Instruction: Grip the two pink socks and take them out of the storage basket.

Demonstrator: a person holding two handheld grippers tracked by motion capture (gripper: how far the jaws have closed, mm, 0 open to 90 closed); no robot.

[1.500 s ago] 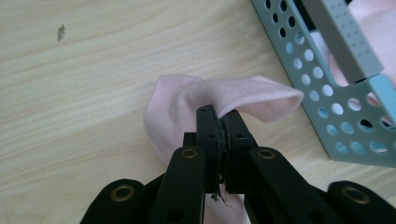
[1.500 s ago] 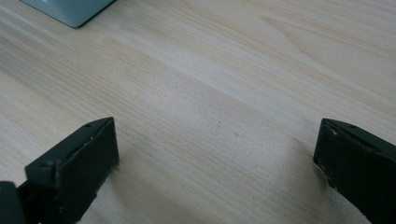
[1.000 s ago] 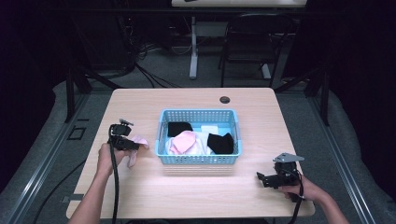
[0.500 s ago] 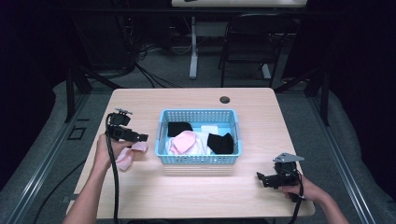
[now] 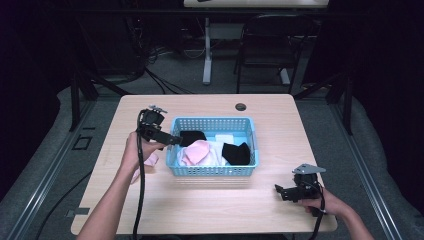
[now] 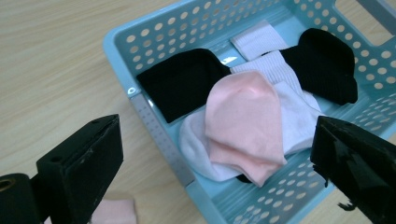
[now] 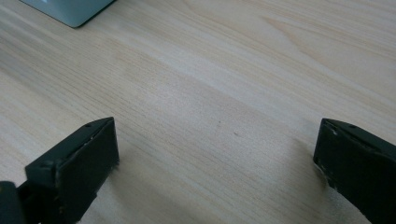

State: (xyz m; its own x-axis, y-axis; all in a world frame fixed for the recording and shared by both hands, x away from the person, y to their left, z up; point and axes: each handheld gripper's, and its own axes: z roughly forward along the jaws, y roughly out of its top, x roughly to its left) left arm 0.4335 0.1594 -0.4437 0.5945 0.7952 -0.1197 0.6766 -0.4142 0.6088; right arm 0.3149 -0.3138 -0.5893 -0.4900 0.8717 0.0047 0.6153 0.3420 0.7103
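A light blue basket (image 5: 215, 171) sits mid-table and holds several socks: a pink sock (image 5: 196, 152) (image 6: 245, 126), a black sock (image 5: 191, 137) (image 6: 184, 81) at its left, another black sock (image 5: 236, 153) (image 6: 324, 63) at its right, and white socks (image 6: 292, 107). My left gripper (image 5: 172, 140) (image 6: 215, 158) hovers at the basket's left rim (image 6: 161, 140), open and holding nothing, aimed at the pink sock. A second pink sock (image 5: 150, 161) (image 6: 114, 211) lies on the table under that hand. My right gripper (image 5: 280, 192) (image 7: 217, 158) is open over bare wood at the front right.
A black round grommet (image 5: 240, 106) is set into the table's back edge. The basket's corner (image 7: 70, 11) shows far off in the right gripper view. Bare wood lies in front of the basket. A chair (image 5: 270, 45) and cables stand on the floor beyond.
My left gripper has swung right from above the loose pink sock to the basket's left rim. The loose pink sock stays on the table. The right gripper has not moved.
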